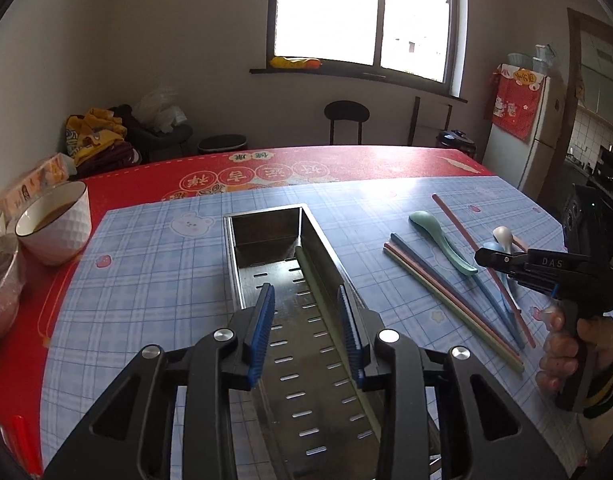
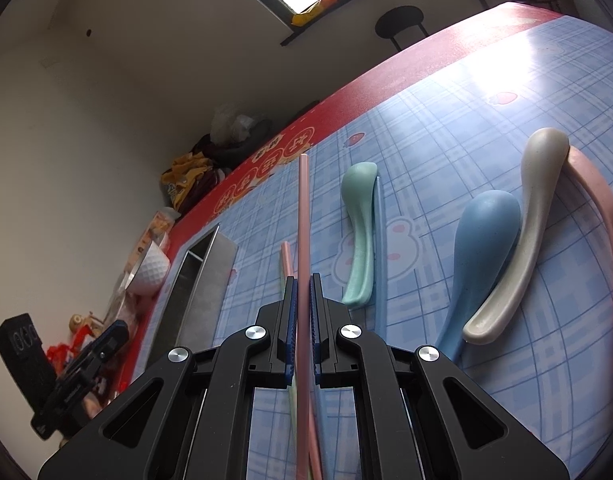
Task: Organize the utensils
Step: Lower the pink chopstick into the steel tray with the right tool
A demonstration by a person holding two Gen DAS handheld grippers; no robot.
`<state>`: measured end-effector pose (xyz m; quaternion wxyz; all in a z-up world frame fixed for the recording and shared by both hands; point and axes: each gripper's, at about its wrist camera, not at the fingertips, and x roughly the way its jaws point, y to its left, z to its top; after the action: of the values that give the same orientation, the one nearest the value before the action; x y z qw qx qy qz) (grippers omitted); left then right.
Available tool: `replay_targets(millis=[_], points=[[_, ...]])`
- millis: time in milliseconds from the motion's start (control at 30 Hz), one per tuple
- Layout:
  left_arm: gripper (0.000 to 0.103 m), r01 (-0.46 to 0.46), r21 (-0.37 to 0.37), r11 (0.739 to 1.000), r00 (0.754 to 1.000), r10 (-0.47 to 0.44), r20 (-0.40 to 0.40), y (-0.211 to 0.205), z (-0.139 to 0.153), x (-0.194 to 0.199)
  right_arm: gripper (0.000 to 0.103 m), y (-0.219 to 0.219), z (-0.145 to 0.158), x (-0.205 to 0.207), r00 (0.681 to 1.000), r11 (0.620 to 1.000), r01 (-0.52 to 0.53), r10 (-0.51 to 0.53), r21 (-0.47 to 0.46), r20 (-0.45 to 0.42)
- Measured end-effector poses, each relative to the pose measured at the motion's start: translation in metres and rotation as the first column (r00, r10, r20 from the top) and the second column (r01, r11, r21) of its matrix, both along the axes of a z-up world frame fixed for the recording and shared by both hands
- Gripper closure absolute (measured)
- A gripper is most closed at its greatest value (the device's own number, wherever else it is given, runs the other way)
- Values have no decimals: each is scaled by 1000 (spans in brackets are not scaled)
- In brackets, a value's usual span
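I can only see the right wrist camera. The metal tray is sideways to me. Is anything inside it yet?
Observer: Yes, one pale green chopstick lies in the tray, along its right wall.
Child: Is the other gripper holding something?
Observer: No. The left gripper is open above the tray, with nothing between its fingers.
Child: What's in the white bowl?
Observer: The white bowl holds a brown liquid.
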<state>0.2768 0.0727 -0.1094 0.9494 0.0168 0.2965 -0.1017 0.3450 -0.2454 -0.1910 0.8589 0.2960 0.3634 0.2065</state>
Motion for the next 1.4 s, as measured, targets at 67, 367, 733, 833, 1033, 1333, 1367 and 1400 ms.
replay_targets(millis=[67, 367, 733, 833, 1033, 1333, 1367, 1400], points=[[56, -5, 8, 1000, 999, 5, 41, 11, 1, -4, 97, -1, 0, 0, 1000, 1000, 17, -17, -11, -5], [22, -42, -82, 996, 991, 52, 122, 38, 12, -20, 97, 9, 12, -10, 994, 984, 106, -109, -145, -18], [6, -219, -92, 971, 964, 230, 130, 63, 18, -21, 97, 87, 38, -13, 997, 998, 21, -24, -56, -68], [6, -245, -120, 962, 959, 259, 116, 73, 17, -20, 97, 120, 43, -9, 996, 999, -35, 31, -34, -88], [6, -293, -198, 936, 946, 313, 82, 95, 16, -20, 97, 171, 48, -3, 987, 993, -113, 110, -16, -115], [6, -287, -192, 938, 950, 304, 66, 92, 13, -17, 97, 186, 34, 8, 985, 994, -65, 50, -92, -163], [6, -285, -192, 939, 951, 303, 67, 91, 13, -17, 97, 186, 32, 9, 985, 994, -62, 46, -95, -168], [6, -283, -193, 939, 952, 300, 66, 91, 12, -17, 97, 186, 31, 9, 984, 994, -61, 44, -96, -171]])
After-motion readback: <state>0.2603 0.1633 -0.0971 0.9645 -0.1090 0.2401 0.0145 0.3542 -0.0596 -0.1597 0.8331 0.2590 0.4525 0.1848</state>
